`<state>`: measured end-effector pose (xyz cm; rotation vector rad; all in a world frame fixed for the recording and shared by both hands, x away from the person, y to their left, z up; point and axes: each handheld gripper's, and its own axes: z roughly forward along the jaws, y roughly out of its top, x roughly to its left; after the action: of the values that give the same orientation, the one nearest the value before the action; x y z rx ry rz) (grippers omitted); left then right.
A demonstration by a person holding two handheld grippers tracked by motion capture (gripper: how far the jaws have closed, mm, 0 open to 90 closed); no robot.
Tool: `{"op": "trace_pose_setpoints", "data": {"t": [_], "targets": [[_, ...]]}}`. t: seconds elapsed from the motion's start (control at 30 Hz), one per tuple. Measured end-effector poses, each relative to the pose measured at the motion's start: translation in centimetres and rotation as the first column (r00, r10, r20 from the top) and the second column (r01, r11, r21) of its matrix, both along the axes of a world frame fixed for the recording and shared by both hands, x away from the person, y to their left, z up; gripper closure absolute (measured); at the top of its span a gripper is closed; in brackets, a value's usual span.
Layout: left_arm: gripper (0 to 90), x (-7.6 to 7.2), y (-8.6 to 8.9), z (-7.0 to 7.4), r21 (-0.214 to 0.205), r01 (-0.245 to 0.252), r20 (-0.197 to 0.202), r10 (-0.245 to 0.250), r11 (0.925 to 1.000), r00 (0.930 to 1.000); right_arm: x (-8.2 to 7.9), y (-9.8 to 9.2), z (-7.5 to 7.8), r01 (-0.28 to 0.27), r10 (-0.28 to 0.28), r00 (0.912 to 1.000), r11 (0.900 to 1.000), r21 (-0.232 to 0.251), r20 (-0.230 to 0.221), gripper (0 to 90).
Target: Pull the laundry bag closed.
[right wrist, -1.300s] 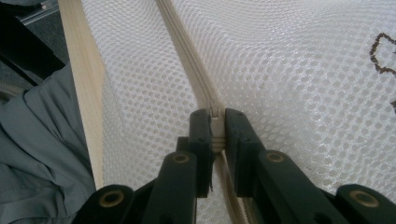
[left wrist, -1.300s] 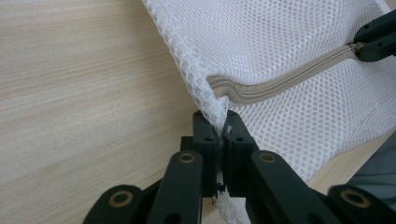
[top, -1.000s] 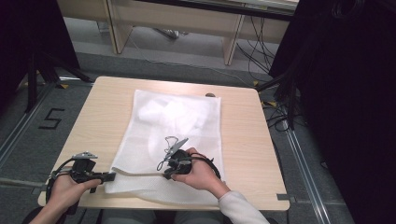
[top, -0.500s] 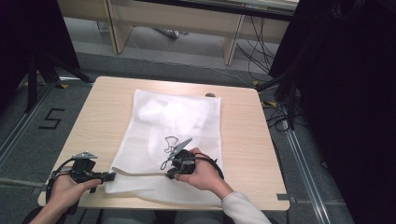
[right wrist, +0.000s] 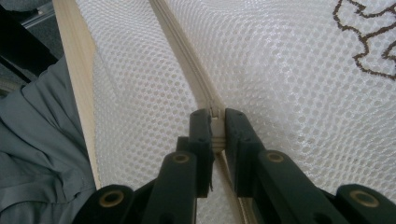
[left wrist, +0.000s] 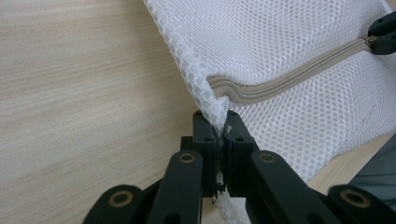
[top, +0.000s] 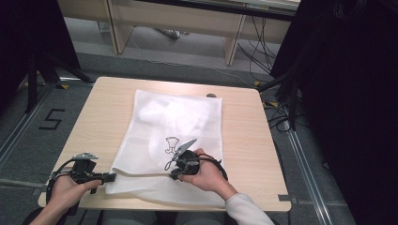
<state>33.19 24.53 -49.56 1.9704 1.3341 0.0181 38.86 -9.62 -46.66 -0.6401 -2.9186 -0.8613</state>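
Two hand-held grippers. Left hand-held gripper (left wrist: 218,140), at seven o'clock, pinches the bag's corner; right hand-held gripper (right wrist: 215,133), at six o'clock, pinches its beige zipper (right wrist: 187,70). One white mesh laundry bag (top: 173,136) lies flat mid-bench (top: 244,136), brown emblem (top: 171,143) at centre.

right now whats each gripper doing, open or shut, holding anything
Left gripper: shut on the corner of the mesh laundry bag.
Right gripper: shut on the zipper pull of the bag's zipper.

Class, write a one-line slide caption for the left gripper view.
Left gripper shut on the corner of a white mesh bag beside its zip.
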Motion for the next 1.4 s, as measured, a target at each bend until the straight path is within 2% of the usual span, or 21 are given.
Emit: {"op": "trace_pose_setpoints", "data": {"t": [0.07, 0.17, 0.23, 0.27, 0.33, 0.47, 0.57, 0.63, 0.7, 0.77, 0.83, 0.87, 0.93, 1.0, 1.03, 1.1, 1.23, 1.4], "targets": [[85.4, 0.0, 0.0, 0.0, -0.003, -0.002, 0.003, 0.002, 1.0000, 1.0000, -0.2, -0.1, 0.0, 0.024, -0.024, 0.9996, 0.9997, -0.007, -0.016, 82.5], [85.5, 0.0, 0.0, 0.0, -0.003, 0.002, -0.001, -0.002, 1.0000, 1.0000, -0.1, -0.2, 0.1, 0.016, -0.016, 0.9998, 0.9999, -0.005, -0.009, 82.4], [85.4, 0.0, 0.0, 0.0, -0.002, 0.000, 0.000, 0.000, 1.0000, 1.0000, -0.2, -0.2, 0.1, 0.025, -0.025, 0.9994, 0.9997, -0.004, -0.025, 82.5], [85.4, 0.0, 0.0, 0.0, -0.002, -0.001, 0.001, 0.001, 1.0000, 1.0000, -0.1, -0.3, 0.1, 0.014, -0.014, 0.9999, 0.9999, -0.004, -0.008, 82.5], [85.4, 0.0, 0.0, 0.0, -0.002, 0.000, -0.001, 0.000, 1.0000, 1.0000, -0.1, -0.4, 0.1, 0.014, -0.014, 0.9996, 0.9999, -0.002, -0.024, 82.4], [85.4, 0.0, 0.0, 0.0, -0.002, 0.000, 0.002, 0.000, 1.0000, 1.0000, -0.1, -0.5, 0.1, 0.017, -0.017, 0.9998, 0.9998, -0.007, -0.007, 82.5], [85.5, 0.0, 0.0, 0.0, -0.003, 0.000, -0.002, 0.000, 1.0000, 1.0000, -0.2, -0.6, 0.2, 0.017, -0.017, 0.9996, 0.9998, -0.008, -0.024, 82.5], [85.5, 0.0, 0.0, 0.0, -0.002, -0.001, 0.002, 0.001, 1.0000, 1.0000, -0.2, -0.7, 0.2, 0.026, -0.026, 0.9995, 0.9996, -0.009, -0.018, 82.5], [85.4, 0.0, 0.0, 0.0, 0.000, -0.002, 0.000, 0.002, 1.0000, 1.0000, -0.1, -0.9, 0.1, 0.013, -0.013, 0.9998, 0.9999, -0.007, -0.018, 82.5], [85.4, 0.0, 0.0, 0.0, -0.003, -0.004, 0.002, 0.005, 1.0000, 1.0000, -0.2, -1.0, 0.1, 0.020, -0.021, 0.9997, 0.9998, -0.007, -0.015, 82.5], [85.5, 0.0, 0.0, 0.0, -0.002, 0.000, 0.001, 0.000, 1.0000, 1.0000, -0.3, -1.1, 0.2, 0.044, -0.044, 0.9987, 0.9989, -0.018, -0.025, 82.5], [85.4, 0.0, 0.0, 0.0, 0.000, 0.001, -0.001, -0.001, 1.0000, 1.0000, -0.4, -1.1, 0.2, 0.044, -0.044, 0.9984, 0.9990, -0.008, -0.035, 82.5], [85.5, 0.0, 0.0, 0.0, 0.000, -0.002, 0.000, 0.002, 1.0000, 1.0000, -0.2, -1.2, 0.2, 0.030, -0.030, 0.9995, 0.9995, -0.008, -0.012, 82.5], [85.5, 0.0, 0.0, 0.0, -0.001, -0.002, -0.001, 0.002, 1.0000, 1.0000, -0.2, -1.3, 0.3, 0.032, -0.032, 0.9993, 0.9995, -0.005, -0.018, 82.5], [85.5, 0.0, 0.0, 0.0, 0.000, 0.000, 0.000, 0.000, 1.0000, 1.0000, -0.1, -1.4, 0.2, 0.014, -0.014, 0.9998, 0.9999, 0.001, -0.011, 82.5], [85.5, 0.0, 0.0, 0.0, -0.001, 0.000, 0.000, 0.000, 1.0000, 1.0000, -0.1, -1.5, 0.2, 0.013, -0.013, 0.9999, 0.9999, 0.000, -0.004, 82.5], [85.4, 0.0, 0.0, 0.0, -0.002, 0.001, -0.001, -0.001, 1.0000, 1.0000, -0.4, -1.6, 0.4, 0.046, -0.046, 0.9984, 0.9989, -0.001, -0.033, 82.5], [85.4, 0.0, 0.0, 0.0, 0.000, 0.003, -0.001, -0.003, 1.0000, 1.0000, -0.3, -1.9, 0.5, 0.052, -0.052, 0.9984, 0.9987, -0.004, -0.025, 82.5]]}}
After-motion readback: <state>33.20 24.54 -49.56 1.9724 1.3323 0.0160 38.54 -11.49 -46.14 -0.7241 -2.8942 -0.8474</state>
